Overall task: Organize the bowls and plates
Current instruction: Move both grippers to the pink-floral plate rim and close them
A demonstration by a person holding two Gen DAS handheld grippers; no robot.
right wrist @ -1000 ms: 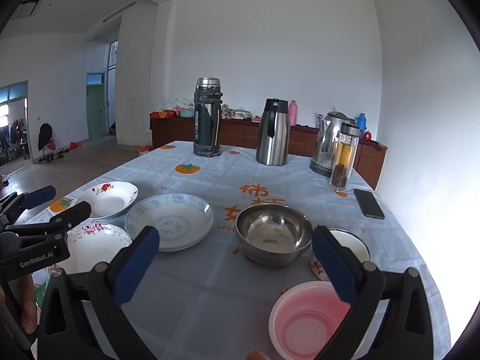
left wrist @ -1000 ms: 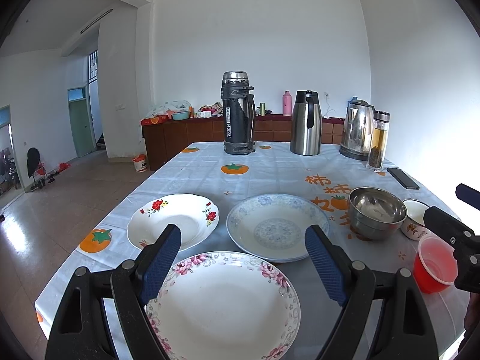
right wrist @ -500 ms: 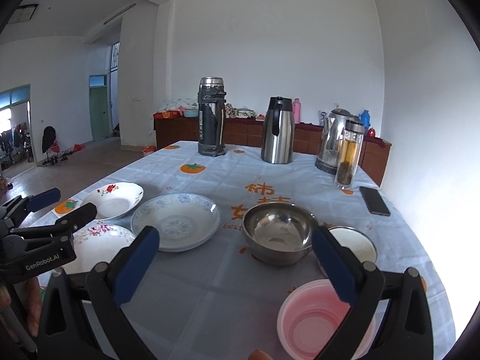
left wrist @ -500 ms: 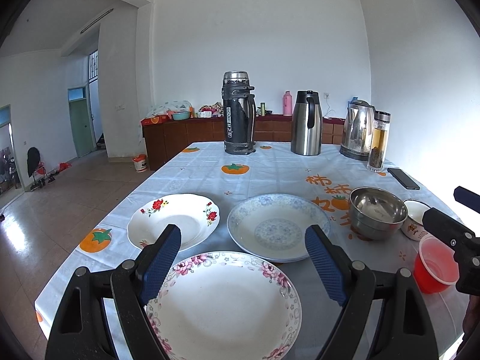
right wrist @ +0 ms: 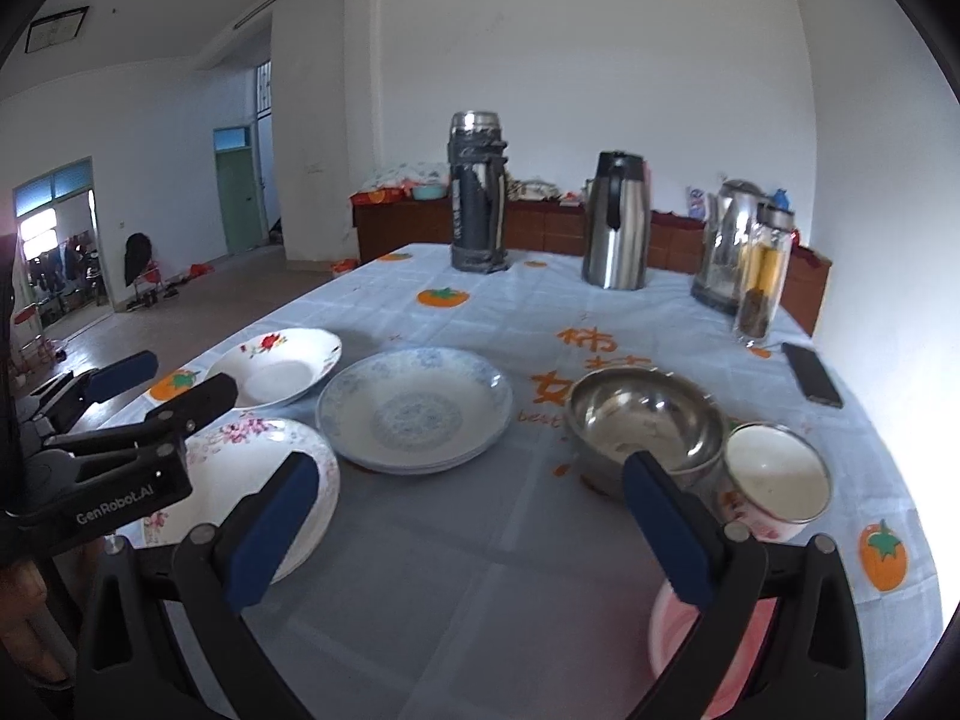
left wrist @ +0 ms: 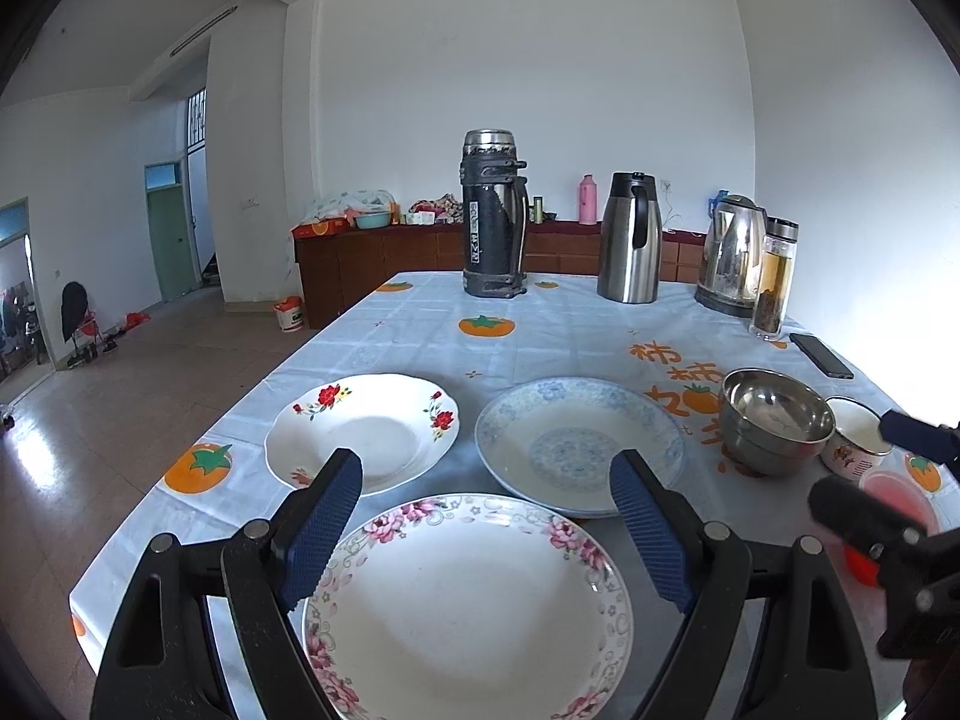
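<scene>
Only right view shows enamel cup (right wrist: 774, 483) interior | left hand-held gripper (left wrist: 486, 531) wide | right hand-held gripper (right wrist: 474, 531) wide

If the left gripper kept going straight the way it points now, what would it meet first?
Probably the pink-flowered plate. The left gripper is open and hangs over its near half, aimed forward and down. The blue-patterned plate lies beyond it. How high the gripper is above the plate is unclear.

White walls (left wrist: 528, 60), tiled floor (left wrist: 120, 396), wooden sideboard (left wrist: 384, 258), green door (left wrist: 171, 243).
</scene>
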